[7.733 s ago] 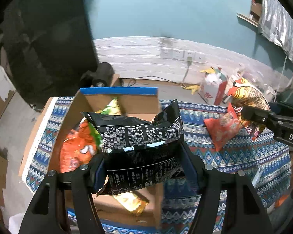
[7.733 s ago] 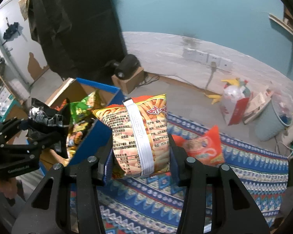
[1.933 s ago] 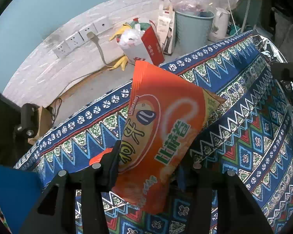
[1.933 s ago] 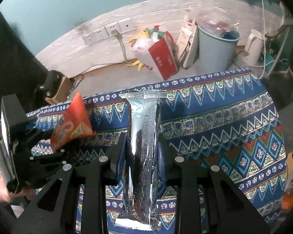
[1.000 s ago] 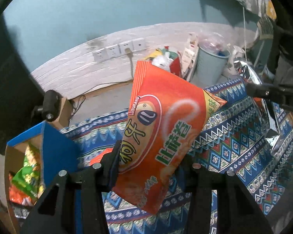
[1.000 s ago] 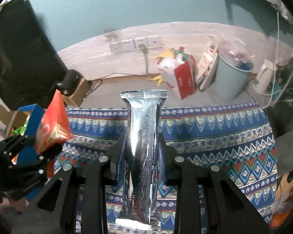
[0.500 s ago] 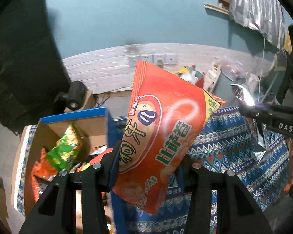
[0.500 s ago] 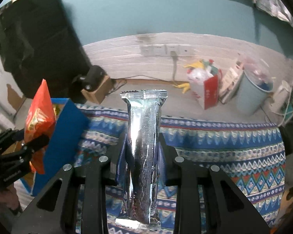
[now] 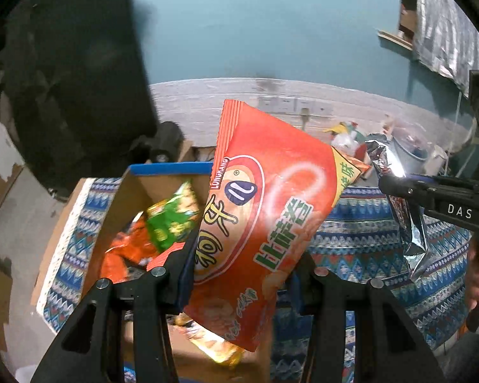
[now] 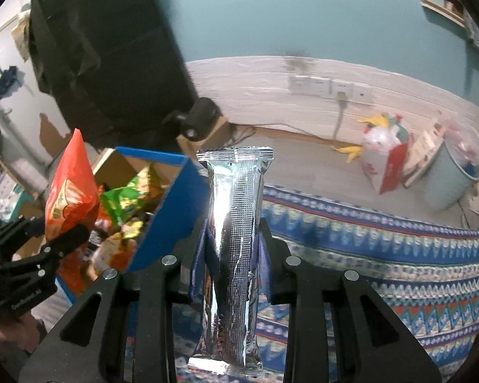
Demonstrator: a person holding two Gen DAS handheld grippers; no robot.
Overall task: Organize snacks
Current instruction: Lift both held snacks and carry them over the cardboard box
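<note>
My left gripper (image 9: 244,274) is shut on an orange snack bag (image 9: 265,217), held upright just in front of and over the open cardboard box (image 9: 134,188) with its blue flap. Inside the box lie a green bag (image 9: 171,220) and orange bags. My right gripper (image 10: 231,249) is shut on a long silver foil packet (image 10: 234,236), held upright to the right of the box (image 10: 163,210). In the right wrist view the left gripper (image 10: 38,252) with the orange bag (image 10: 70,188) shows at the left. In the left wrist view the right gripper (image 9: 431,194) and silver packet (image 9: 405,223) show at the right.
A blue patterned cloth (image 10: 383,255) covers the table. Behind it on the floor stand a red and white bag (image 10: 386,150), a grey bin (image 10: 453,178) and a black device (image 10: 201,118) on a small carton. A large black panel (image 10: 105,48) leans at the back left.
Both grippers have swung left along the table with their packets; the box, at the far left before, now lies under the orange bag and beside the silver packet.
</note>
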